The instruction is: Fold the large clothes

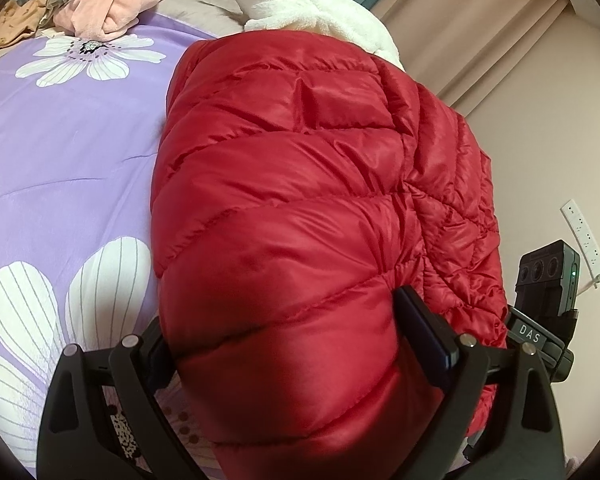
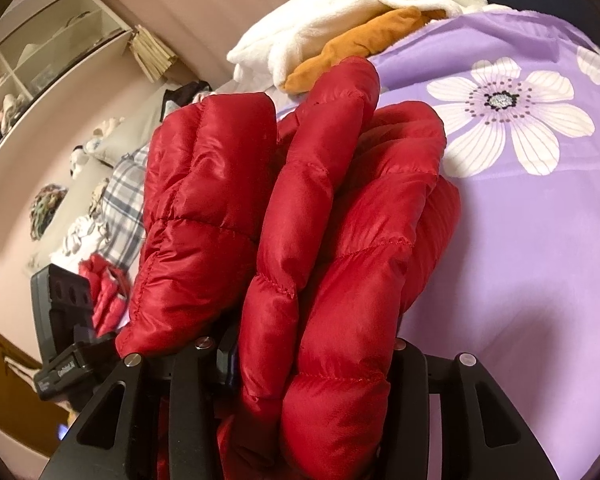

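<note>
A red quilted puffer jacket (image 1: pixel 300 184) lies bunched on the purple flowered bedsheet (image 1: pixel 60 152), near the bed's right edge. My left gripper (image 1: pixel 284 320) is shut on its near end. The padding bulges between the two black fingers (image 1: pixel 424 328), and the left one is mostly hidden under fabric. In the right wrist view, thick folds of the same jacket (image 2: pixel 300 208) stand up between the jaws of my right gripper (image 2: pixel 308 344), which is shut on them. Its fingertips are buried in the padding. Each view shows the other gripper's camera housing (image 1: pixel 548 276) (image 2: pixel 64 304) close beside the jacket.
A white fleece blanket (image 1: pixel 320 4) and pink clothes (image 1: pixel 112 4) lie at the far end of the bed, with an orange garment (image 2: pixel 364 40) beside the fleece. A power strip (image 1: pixel 584 236) hangs on the wall. A shelf unit (image 2: pixel 52 52) and a plaid cloth (image 2: pixel 124 208) are off the bed's edge.
</note>
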